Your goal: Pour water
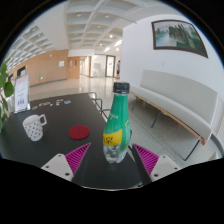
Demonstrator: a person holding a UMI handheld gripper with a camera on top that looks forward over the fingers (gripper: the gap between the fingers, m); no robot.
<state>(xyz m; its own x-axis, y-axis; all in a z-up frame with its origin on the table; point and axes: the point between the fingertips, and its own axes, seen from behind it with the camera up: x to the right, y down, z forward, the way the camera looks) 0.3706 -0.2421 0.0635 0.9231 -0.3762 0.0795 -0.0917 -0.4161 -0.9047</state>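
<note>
Dark table (60,140) taken as landmark. Small red disc (78,131) flat on table top, near middle. White sign card (21,95) upright at far left end of table, print too small to read. Green plant leaves (5,85) just beside sign card, at table's left side. White bench (180,100) with backrest right of table, well apart, against white wall. Framed picture (179,37) on wall above bench. Beyond table: long bright hallway, ceiling lights, wood-panelled wall at left.
</note>
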